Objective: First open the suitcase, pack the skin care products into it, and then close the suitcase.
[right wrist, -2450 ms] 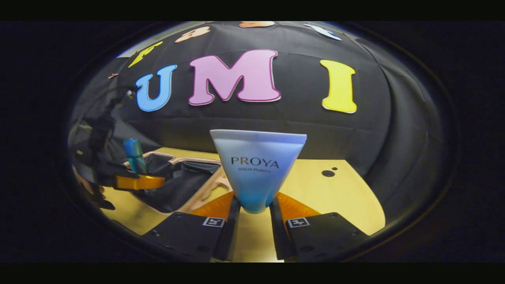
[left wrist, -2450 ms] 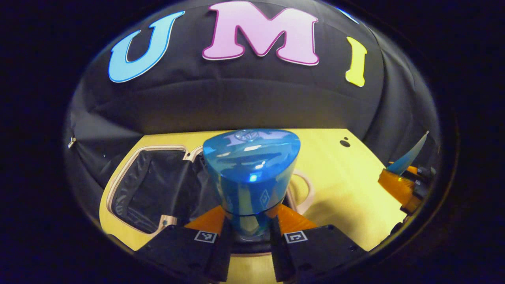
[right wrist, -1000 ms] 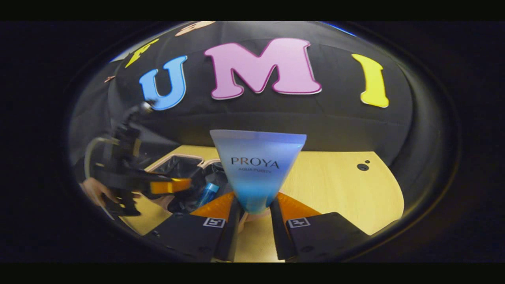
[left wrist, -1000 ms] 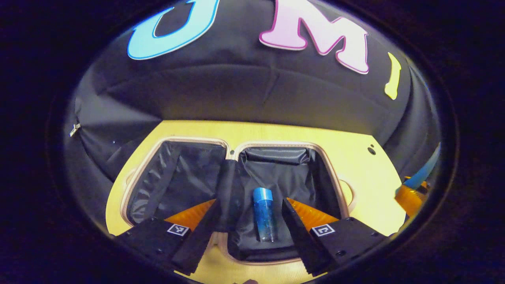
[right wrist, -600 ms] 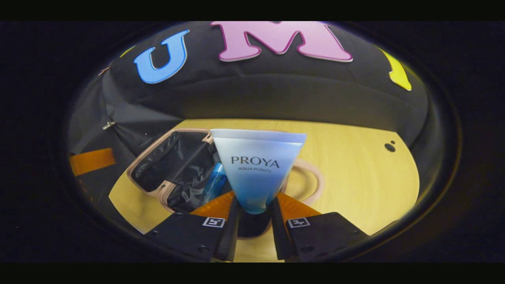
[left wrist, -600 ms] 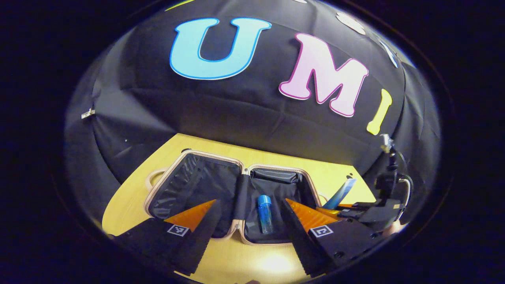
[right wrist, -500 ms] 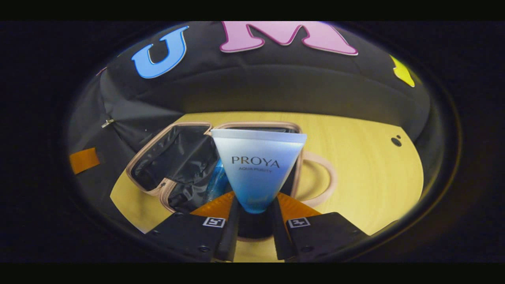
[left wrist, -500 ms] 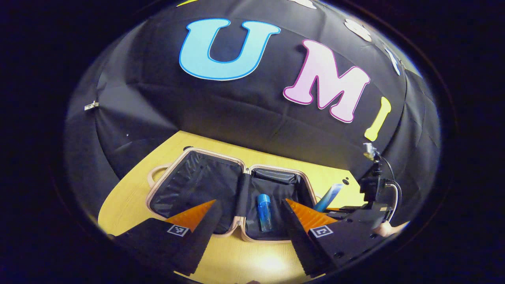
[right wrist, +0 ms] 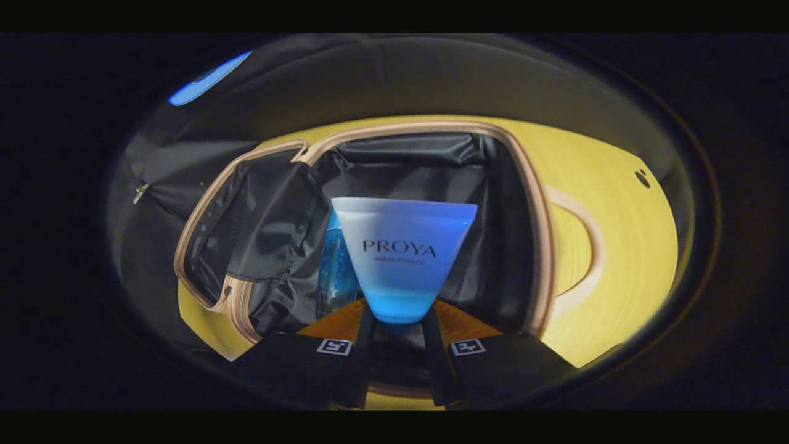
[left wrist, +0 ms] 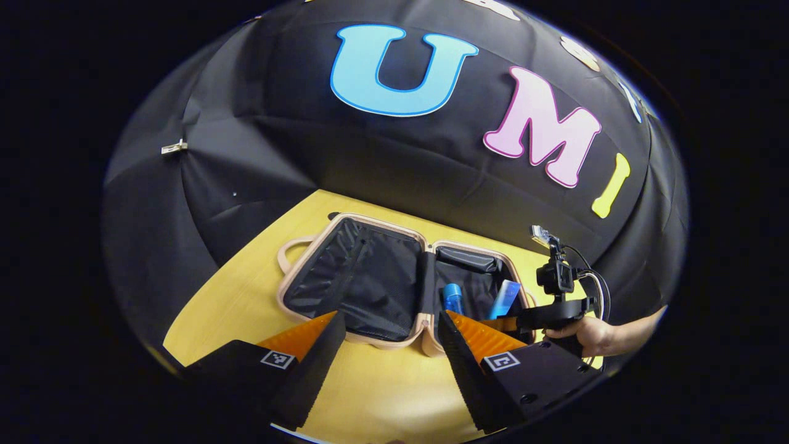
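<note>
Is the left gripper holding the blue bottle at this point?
No: the left gripper has its jaws spread with nothing between them, and the blue bottle lies inside the open suitcase.

In the right gripper view the tube [right wrist: 404, 259] covers most of the blue bottle [right wrist: 336, 265] behind it (only a left strip shows). In the left gripper view the hand [left wrist: 588, 336] is cut off past the wrist.
</note>
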Tool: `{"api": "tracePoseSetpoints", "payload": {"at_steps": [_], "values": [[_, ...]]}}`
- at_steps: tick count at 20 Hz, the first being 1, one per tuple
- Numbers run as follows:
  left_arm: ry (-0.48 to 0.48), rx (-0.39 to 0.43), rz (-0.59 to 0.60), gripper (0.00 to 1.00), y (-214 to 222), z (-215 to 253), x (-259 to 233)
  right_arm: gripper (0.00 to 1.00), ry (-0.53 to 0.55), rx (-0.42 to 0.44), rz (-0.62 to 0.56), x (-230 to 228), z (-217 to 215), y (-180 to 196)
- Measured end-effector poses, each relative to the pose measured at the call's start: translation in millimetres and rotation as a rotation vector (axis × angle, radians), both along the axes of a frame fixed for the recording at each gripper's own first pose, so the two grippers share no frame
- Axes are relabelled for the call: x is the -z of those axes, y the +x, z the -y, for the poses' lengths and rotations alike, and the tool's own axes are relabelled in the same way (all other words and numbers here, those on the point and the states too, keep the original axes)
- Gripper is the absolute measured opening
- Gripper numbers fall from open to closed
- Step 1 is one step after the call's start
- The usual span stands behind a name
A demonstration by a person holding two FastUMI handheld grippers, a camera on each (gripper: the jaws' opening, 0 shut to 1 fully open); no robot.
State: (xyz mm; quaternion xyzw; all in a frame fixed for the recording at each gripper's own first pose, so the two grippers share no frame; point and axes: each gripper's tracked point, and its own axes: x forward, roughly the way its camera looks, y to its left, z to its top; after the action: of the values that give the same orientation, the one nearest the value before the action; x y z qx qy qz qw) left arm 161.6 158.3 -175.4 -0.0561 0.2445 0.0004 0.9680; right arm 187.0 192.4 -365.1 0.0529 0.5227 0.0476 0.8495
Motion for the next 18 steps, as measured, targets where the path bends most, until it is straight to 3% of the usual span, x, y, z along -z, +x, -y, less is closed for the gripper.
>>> {"api": "tracePoseSetpoints", "payload": {"at_steps": [4,5,7,8,9,10,12,18], "values": [[-0.009,-0.061,0.048,0.95,1,-24,-10,0.49,0.013,0.031,0.015,-3,-2,6],[-0.019,-0.073,0.056,0.95,2,-31,-13,0.43,0.008,0.038,0.028,-6,2,8],[-0.032,-0.103,0.077,0.95,10,-49,-17,0.7,0.024,0.035,0.075,-23,2,10],[-0.022,-0.121,0.077,0.95,13,-61,-18,0.66,0.033,0.022,0.115,-34,1,12],[0.025,-0.157,0.08,0.95,19,-80,-19,0.86,0.041,0.006,0.144,-42,0,12],[0.076,-0.167,0.093,0.95,31,-95,-20,0.98,0.028,-0.009,0.145,-48,3,2],[0.119,-0.157,0.099,0.95,56,-120,-22,0.97,0.036,-0.019,0.151,-60,7,-15],[0.05,-0.188,-0.063,0.93,129,-174,31,0.98,0.085,0.004,0.265,-118,32,-78]]}}
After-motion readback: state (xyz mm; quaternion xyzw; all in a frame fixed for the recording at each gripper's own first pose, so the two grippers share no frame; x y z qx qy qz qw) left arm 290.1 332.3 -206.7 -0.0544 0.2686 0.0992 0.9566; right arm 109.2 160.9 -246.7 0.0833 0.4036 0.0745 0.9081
